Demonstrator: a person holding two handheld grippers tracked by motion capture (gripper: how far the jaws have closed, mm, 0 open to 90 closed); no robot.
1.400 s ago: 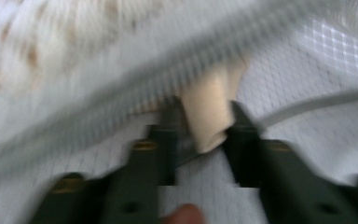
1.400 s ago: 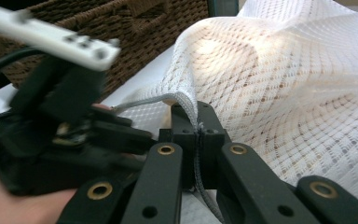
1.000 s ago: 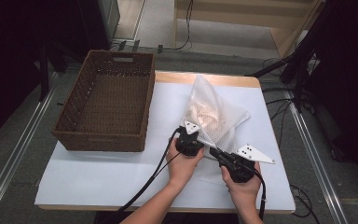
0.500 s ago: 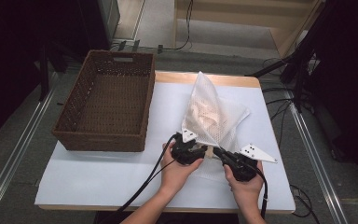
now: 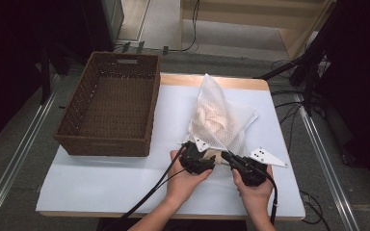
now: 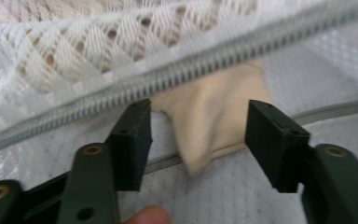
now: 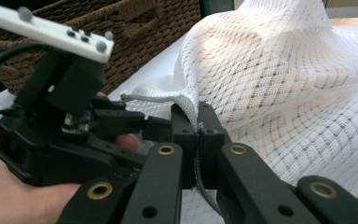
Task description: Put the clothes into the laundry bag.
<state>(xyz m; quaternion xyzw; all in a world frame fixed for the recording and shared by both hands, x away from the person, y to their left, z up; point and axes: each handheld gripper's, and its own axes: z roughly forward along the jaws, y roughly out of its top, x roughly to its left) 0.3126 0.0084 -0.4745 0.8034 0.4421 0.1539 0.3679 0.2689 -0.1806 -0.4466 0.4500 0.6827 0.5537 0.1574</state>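
The mesh bag [image 5: 220,120] sits on the table [image 5: 101,178] right of the wicker basket [image 5: 108,110]. Right tool [image 7: 198,135] is clamped on its zipper edge; left tool [image 6: 198,135] has just been opening, cream cloth [image 6: 212,121] between its jaws, unpinched.

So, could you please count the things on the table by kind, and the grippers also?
Wicker basket: 1
White mesh bag: 1
Cream cloth inside the bag: 1
Grippers: 2, the left gripper open around the cloth's corner, the right gripper shut on the bag's edge
Total: 5
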